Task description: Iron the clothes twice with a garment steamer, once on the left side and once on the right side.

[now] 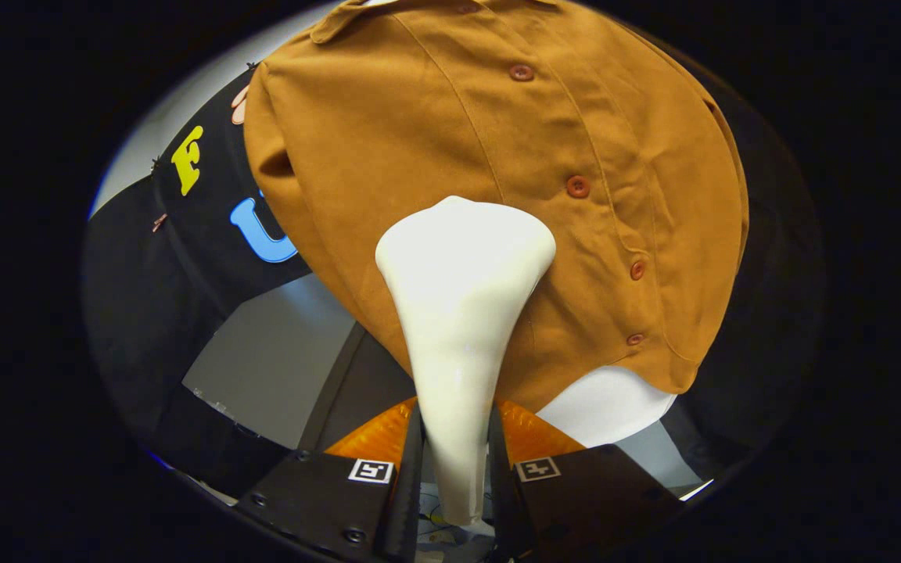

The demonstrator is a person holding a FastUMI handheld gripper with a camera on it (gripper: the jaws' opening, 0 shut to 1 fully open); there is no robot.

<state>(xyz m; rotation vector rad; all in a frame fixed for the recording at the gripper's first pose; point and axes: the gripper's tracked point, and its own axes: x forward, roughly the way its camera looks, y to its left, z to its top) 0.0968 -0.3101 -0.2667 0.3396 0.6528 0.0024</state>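
Observation:
A white garment steamer [460,313] stands between my two fingers, its narrow handle clamped by both and its wide head flaring out ahead. My gripper [454,461] is shut on that handle. The steamer head rests against a brown buttoned shirt [435,133] that hangs just beyond the fingers on a white form [607,410]. The head lies left of the button row [578,186], on the lower middle of the shirt. The shirt's collar sits at the top, far from the fingers.
Black booth cloth [153,313] hangs behind and left of the shirt. A grey panel [278,367] shows below the shirt's left hem, with a dark upright post [341,391] beside it.

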